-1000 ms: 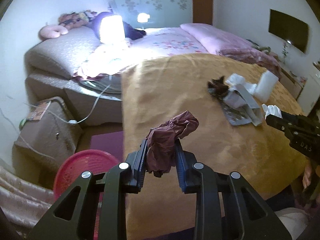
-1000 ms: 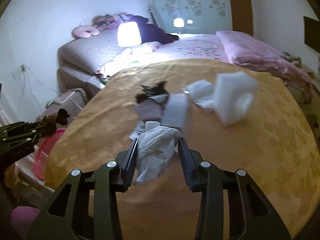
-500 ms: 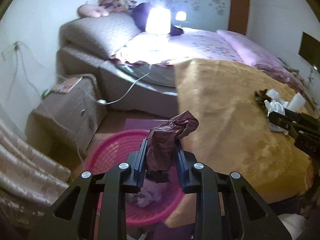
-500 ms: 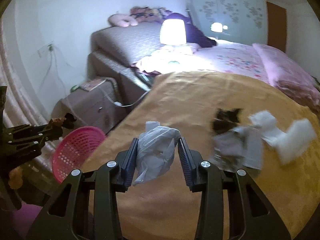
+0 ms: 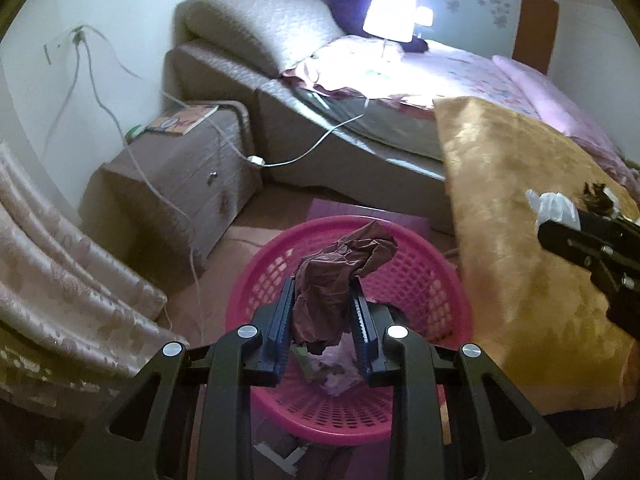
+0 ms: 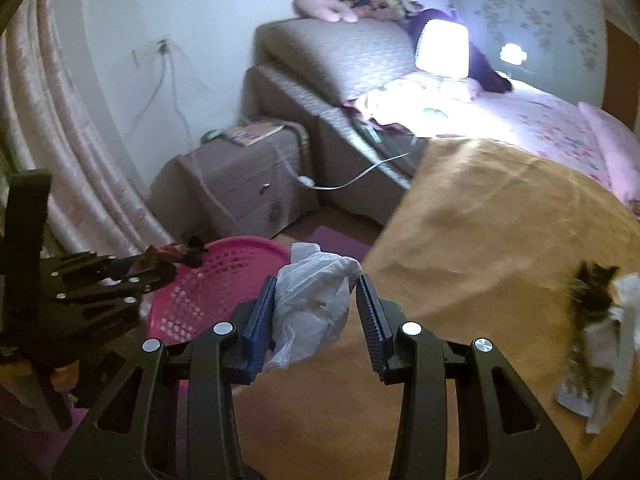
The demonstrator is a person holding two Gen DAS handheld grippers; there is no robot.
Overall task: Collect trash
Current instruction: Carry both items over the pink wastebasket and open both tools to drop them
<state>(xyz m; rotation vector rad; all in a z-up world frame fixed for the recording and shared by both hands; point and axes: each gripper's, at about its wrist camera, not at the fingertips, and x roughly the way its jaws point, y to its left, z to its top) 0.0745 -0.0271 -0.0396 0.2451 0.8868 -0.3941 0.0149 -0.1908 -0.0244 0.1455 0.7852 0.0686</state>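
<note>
My left gripper (image 5: 322, 300) is shut on a crumpled maroon wrapper (image 5: 336, 276) and hangs over the pink plastic basket (image 5: 432, 276) on the floor; some trash lies in the basket's bottom. In the right wrist view that same gripper (image 6: 160, 264) shows at the left, over the pink basket (image 6: 208, 288). My right gripper (image 6: 316, 300) is shut on a crumpled white plastic bag (image 6: 312, 304) above the edge of the gold bedspread (image 6: 480, 240). It also appears at the right of the left wrist view as the right gripper (image 5: 560, 220). More scraps (image 6: 596, 340) lie on the bedspread at the right.
A brown nightstand (image 5: 180, 176) with a book and cables stands left of the basket. Behind it is the padded bed frame (image 5: 320, 136), with a lit lamp (image 5: 390, 16) on the bed. Pale curtains (image 5: 60, 260) hang at the left. A purple mat (image 6: 336, 240) lies beyond the basket.
Both grippers have swung left, off the bedspread toward the floor. The left one now hangs over the pink basket, and the right one has reached the bedspread's edge. Both grips are unchanged.
</note>
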